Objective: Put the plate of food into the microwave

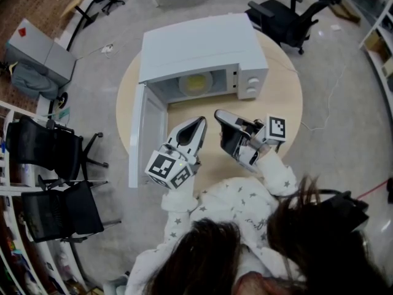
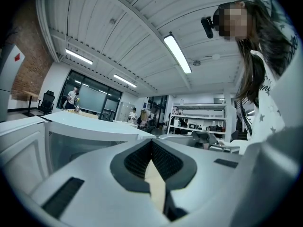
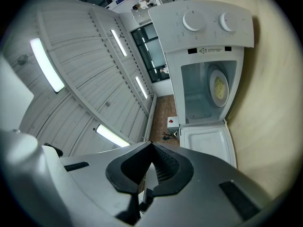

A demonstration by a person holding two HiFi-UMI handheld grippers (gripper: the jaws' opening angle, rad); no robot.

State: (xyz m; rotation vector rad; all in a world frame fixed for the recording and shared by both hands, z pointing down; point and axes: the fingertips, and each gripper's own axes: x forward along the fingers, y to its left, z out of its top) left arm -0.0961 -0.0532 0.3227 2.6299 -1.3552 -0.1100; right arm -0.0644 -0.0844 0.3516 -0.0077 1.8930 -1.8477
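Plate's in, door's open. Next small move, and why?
Probably move the left gripper out behind the open door and start pushing it shut. The plate of food already sits inside the microwave, the door stands wide open on that side, and both grippers are shut and empty, the right gripper farther from the door.

White on the microwave and its door, pale grey inside. White plate under yellow food. Light wood for the table. Mottled grey floor. White and light grey on the left gripper and right gripper, with black ribbed pads. Black-and-white square markers on the cubes. White sleeve dotted with small grey stars. Black chairs. Reddish-brown brick wall. Grey cabinet with a red mark. White ribbed ceiling with bright white lights.
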